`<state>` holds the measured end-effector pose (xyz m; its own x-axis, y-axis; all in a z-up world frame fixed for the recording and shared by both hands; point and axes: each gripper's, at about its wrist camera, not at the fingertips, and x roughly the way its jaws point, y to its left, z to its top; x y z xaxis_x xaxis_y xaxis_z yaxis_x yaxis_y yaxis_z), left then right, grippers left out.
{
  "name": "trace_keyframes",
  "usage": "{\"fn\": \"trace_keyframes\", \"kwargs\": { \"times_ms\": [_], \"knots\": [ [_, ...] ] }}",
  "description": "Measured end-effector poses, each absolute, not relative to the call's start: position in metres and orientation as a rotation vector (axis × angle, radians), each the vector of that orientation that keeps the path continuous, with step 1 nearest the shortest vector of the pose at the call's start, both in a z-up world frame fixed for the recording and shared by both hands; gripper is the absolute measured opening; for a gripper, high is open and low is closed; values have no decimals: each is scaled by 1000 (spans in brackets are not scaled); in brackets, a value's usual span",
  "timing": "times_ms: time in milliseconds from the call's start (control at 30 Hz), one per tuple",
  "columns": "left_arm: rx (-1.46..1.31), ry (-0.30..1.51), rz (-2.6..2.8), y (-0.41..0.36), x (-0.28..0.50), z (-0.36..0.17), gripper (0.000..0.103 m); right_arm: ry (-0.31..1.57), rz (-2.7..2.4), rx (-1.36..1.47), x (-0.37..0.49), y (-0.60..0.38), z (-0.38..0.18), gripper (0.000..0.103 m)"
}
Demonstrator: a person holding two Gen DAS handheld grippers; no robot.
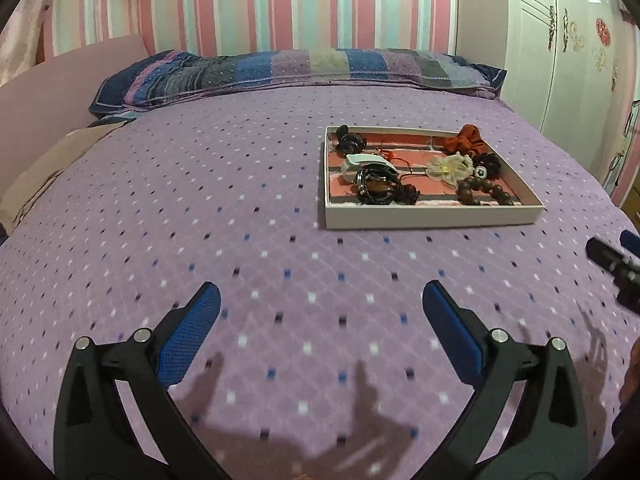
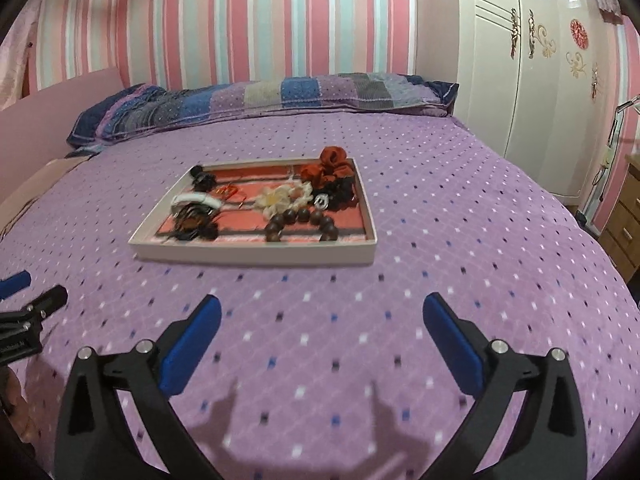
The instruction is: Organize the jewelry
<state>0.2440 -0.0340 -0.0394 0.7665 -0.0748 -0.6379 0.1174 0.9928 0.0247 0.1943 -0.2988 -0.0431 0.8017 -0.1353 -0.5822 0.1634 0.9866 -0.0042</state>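
A shallow white tray (image 1: 432,218) (image 2: 256,256) with a pink striped liner lies on the purple bedspread. It holds a rust scrunchie (image 1: 466,137) (image 2: 330,166), a cream fabric flower (image 1: 450,168) (image 2: 282,198), a brown bead bracelet (image 1: 482,192) (image 2: 304,222), a white bangle (image 1: 366,162) (image 2: 196,200) and dark tangled pieces (image 1: 384,188) (image 2: 196,226). My left gripper (image 1: 320,300) is open and empty, short of the tray and to its left. My right gripper (image 2: 322,312) is open and empty, short of the tray's front edge.
The purple dotted bedspread (image 1: 200,220) (image 2: 460,240) covers the bed. A striped pillow (image 1: 296,72) (image 2: 256,100) lies at the head. A white wardrobe (image 1: 568,40) (image 2: 532,80) stands to the right, with a wooden drawer unit (image 2: 624,220) beside the bed.
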Motion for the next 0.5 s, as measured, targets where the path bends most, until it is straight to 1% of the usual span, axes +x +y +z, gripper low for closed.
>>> {"fn": "trace_keyframes", "kwargs": {
  "times_ms": [200,500],
  "knots": [
    [27,700,-103,-27,204,-42,98,638,-168,93,155,-292,-45,99],
    [44,699,-126,-28,157,-45,98,625,-164,50,110,-273,-47,99]
  ]
}}
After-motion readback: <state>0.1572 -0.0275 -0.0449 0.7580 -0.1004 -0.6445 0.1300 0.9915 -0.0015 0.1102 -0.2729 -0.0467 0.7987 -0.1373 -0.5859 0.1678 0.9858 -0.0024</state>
